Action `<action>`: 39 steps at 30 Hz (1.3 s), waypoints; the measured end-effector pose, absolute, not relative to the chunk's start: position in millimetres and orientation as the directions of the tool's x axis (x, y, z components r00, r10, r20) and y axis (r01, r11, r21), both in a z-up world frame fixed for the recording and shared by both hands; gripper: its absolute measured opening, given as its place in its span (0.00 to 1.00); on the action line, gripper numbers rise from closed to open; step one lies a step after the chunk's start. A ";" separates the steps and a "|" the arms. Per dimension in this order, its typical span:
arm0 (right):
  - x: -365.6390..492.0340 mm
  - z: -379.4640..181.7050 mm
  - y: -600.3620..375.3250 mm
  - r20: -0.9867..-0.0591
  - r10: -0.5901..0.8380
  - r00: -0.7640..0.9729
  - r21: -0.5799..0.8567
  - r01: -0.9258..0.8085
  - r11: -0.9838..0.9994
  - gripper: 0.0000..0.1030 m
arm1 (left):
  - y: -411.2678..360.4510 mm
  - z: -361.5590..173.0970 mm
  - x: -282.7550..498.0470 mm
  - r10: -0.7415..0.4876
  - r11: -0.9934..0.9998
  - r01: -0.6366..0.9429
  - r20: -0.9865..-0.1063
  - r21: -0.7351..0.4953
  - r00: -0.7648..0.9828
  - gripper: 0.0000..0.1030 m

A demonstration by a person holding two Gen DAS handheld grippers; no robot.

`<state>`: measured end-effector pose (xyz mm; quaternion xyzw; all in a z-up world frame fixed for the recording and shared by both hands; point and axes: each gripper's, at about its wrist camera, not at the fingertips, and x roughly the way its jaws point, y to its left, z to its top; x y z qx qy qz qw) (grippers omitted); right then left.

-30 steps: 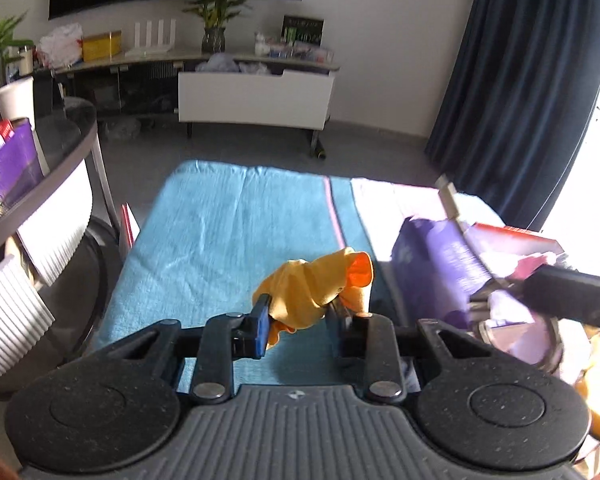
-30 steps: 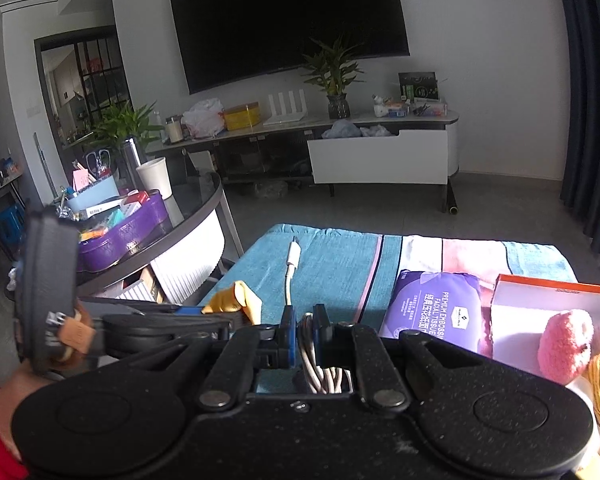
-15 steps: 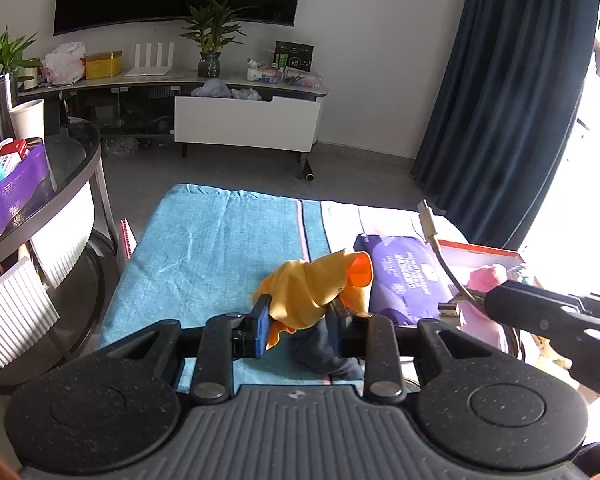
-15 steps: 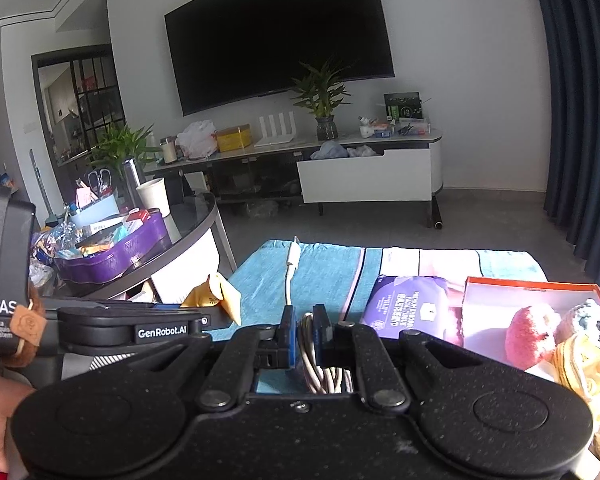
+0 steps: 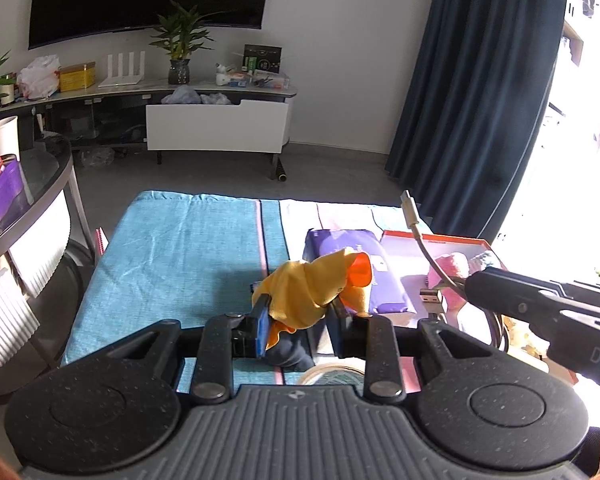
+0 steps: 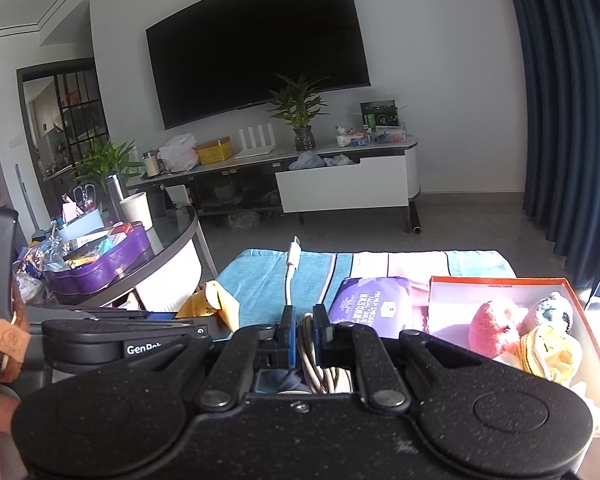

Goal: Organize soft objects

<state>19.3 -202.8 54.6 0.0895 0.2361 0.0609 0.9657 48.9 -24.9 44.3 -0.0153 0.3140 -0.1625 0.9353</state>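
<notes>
An orange-rimmed box (image 6: 500, 280) sat at the right end of the table, and in it lay three soft things that I could count: a pink fuzzy ball (image 6: 494, 328), a blue-and-white knitted piece (image 6: 552, 312) and a yellow knitted one (image 6: 550, 350). Just left of the box, touching its side, lay one purple pack of tissues (image 6: 374, 306) on the striped cloth (image 5: 188, 248). The left gripper (image 5: 300, 316) was clamped tight on a yellow cloth (image 5: 306, 292) with an orange end, held up above the cloth's middle stripe. The right gripper (image 6: 303, 336) was pinched on a coiled white cable (image 6: 290, 276), one plug end standing straight up and a second plug showing in the left view. On the round glass side table to the left stood a purple tray (image 6: 108, 268) crammed with small packets. The teal left half of the tabletop lay bare out to its far edge, with open floor beyond it up to the television stand (image 5: 216, 128).
</notes>
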 end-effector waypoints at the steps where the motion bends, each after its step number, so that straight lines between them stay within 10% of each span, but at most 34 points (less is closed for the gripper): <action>1: 18.2 54.4 -204.1 -0.444 0.157 0.882 0.203 -0.072 0.977 0.10 | -27.0 44.6 47.7 -0.315 0.946 0.298 -0.582 -0.129 0.749 0.29; 39: 10.1 43.8 -252.6 -0.456 0.005 0.890 0.190 0.092 0.978 0.10 | -79.8 41.2 45.6 -0.359 0.917 0.390 -0.593 -0.082 0.720 0.29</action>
